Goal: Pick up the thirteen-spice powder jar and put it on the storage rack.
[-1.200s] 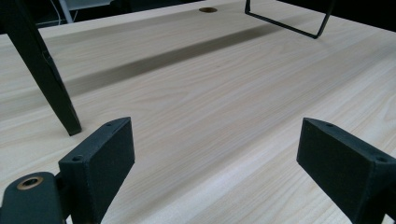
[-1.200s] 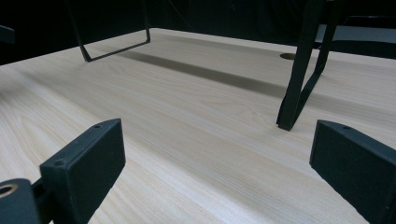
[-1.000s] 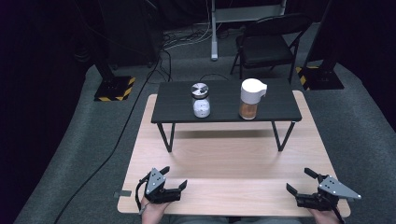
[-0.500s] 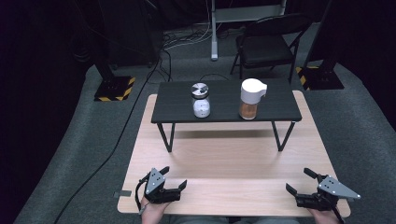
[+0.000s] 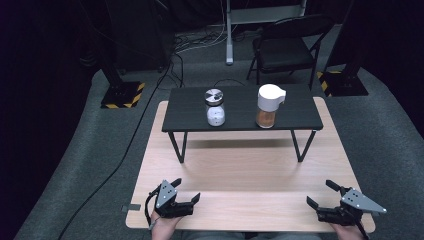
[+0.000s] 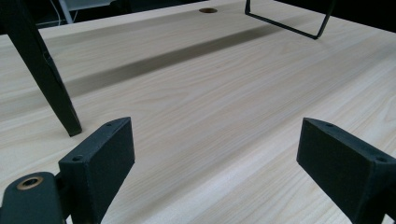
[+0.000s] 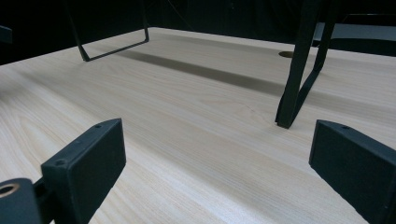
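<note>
The small jar (image 5: 215,108) with the shiny metal lid and the taller jar (image 5: 268,106) with the white pouring cap are standing upright and well apart on the low black stand (image 5: 300,112), the small one toward its left half, the tall one right of centre. The tall jar is showing a brownish filling in its lower part; the small one is looking pale or white inside. The stand is sitting on thin black legs across the far half of the wooden worktop (image 5: 250,170), and the near half of that worktop is lying bare.

Nothing is being handled at this point. The left tongs (image 5: 181,200) are resting at the near left edge of the worktop with the jaws spread wide and nothing between them, as the left gripper view is showing with bare wood in the gap (image 6: 215,154). The right tongs (image 5: 321,196) are sitting at the near right edge, jaws likewise spread and holding nothing; in the right gripper view one leg of the stand (image 7: 294,84) is rising ahead of them.

By my judgement the work is at its very start, the reach not yet begun. The next move is likely calling for each tongs to be lifted above the stand's top and carried forward to the jar on its own side, approaching level so the jaws are closing round the body below the cap
</note>
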Available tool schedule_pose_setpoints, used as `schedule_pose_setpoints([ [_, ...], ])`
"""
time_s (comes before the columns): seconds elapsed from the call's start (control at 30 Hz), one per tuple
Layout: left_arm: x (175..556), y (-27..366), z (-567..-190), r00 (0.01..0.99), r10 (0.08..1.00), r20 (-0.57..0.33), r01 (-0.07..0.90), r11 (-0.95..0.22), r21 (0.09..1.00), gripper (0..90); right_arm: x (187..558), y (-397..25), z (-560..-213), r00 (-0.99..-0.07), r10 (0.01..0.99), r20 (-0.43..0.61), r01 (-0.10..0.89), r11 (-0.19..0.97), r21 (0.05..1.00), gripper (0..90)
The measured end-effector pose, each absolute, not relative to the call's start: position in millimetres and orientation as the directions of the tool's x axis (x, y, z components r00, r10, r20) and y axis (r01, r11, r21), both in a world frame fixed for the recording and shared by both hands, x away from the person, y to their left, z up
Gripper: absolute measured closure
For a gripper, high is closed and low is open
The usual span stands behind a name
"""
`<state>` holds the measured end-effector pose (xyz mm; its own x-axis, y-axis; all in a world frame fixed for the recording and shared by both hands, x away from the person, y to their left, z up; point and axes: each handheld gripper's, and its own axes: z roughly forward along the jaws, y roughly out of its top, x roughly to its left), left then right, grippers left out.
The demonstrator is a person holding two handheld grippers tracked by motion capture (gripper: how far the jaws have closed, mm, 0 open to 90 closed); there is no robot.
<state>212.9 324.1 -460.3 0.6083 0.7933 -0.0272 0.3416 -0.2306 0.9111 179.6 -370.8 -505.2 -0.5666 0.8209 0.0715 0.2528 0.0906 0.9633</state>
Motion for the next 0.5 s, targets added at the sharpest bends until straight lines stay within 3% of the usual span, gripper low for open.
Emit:
schedule_pose_setpoints([
  [0.5, 212.9, 324.1, -460.6, 0.608, 0.793, -0.029, 0.343, -0.23, 0.911, 10.6, 179.8, -370.9, -505.5, -0.566, 0.821, 0.075, 0.253, 0.087, 0.964, 2.4],
])
